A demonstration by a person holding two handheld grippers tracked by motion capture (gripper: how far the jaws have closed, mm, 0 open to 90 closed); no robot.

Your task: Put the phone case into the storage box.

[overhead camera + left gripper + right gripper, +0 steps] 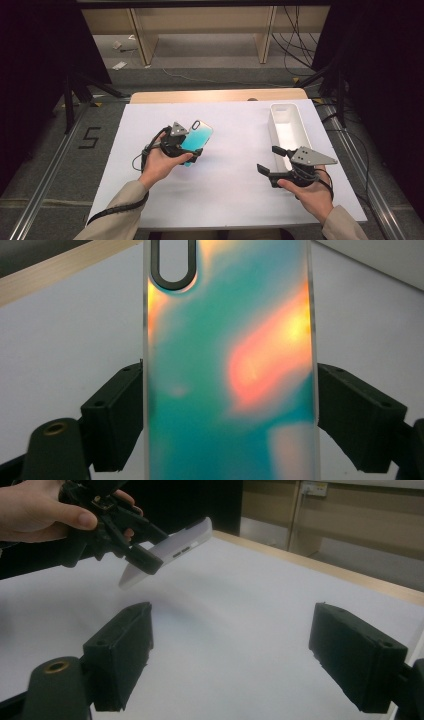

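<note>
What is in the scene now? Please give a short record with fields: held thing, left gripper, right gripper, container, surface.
held thing: phone case, iridescent teal and orange, lifted off the table
left gripper: left gripper shut on the case's long edges
right gripper: right gripper open, nothing between its jaws, low over the sheet
container: white tray, long, at the right side, looks empty
surface: white sheet on a wooden table

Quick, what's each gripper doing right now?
Left gripper: closed on the phone case, held above the table.
Right gripper: open, holding nothing.
</note>
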